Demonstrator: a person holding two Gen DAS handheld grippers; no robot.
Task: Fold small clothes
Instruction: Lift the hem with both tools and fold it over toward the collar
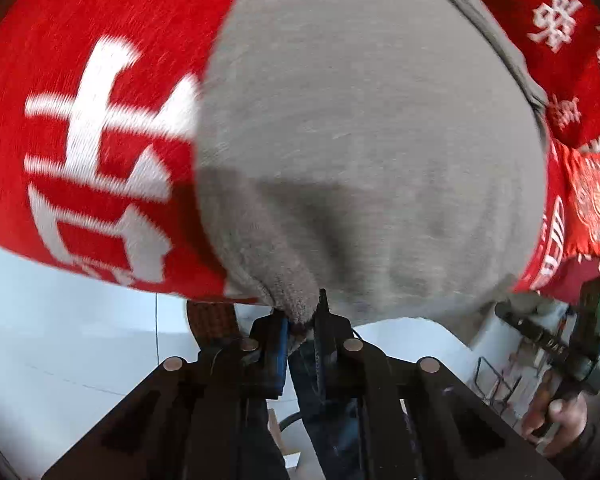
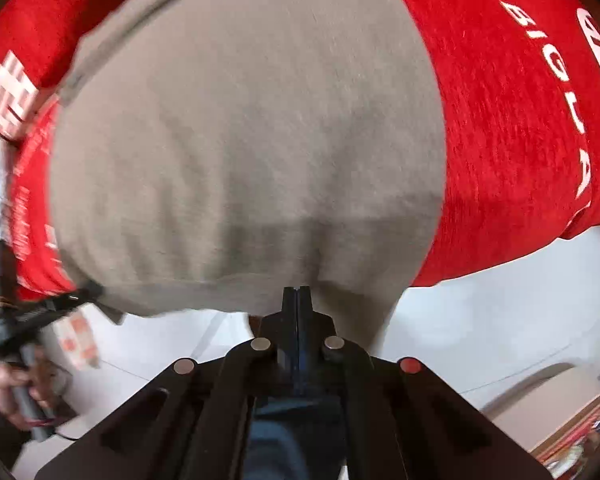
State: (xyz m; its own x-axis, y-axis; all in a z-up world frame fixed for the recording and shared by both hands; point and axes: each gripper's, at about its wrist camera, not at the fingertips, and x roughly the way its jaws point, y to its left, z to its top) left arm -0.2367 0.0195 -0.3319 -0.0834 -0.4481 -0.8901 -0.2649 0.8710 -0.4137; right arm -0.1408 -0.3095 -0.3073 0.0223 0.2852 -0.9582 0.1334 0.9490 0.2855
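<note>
There is one big red cloth (image 1: 100,140) with white writing on it, spread flat. It runs out past the edges of both pictures, so its whole shape is cut off. The writing is blurry and hard to read.

On top of the red cloth lies one grey piece of clothing (image 1: 360,140). It fills the middle of both views, and its far end is cut off at the top.

There are two claws. The left claw (image 1: 302,316) is closed and pinches a bunched bit of the near edge of the grey clothing between its tips. The right claw (image 2: 297,300) is closed tight at the near edge too. Its tips press together right at the hem, but whether cloth is caught between them is hard to tell.

One hand (image 1: 560,420) shows in the corner of each view, partly hidden and blurry.
</note>
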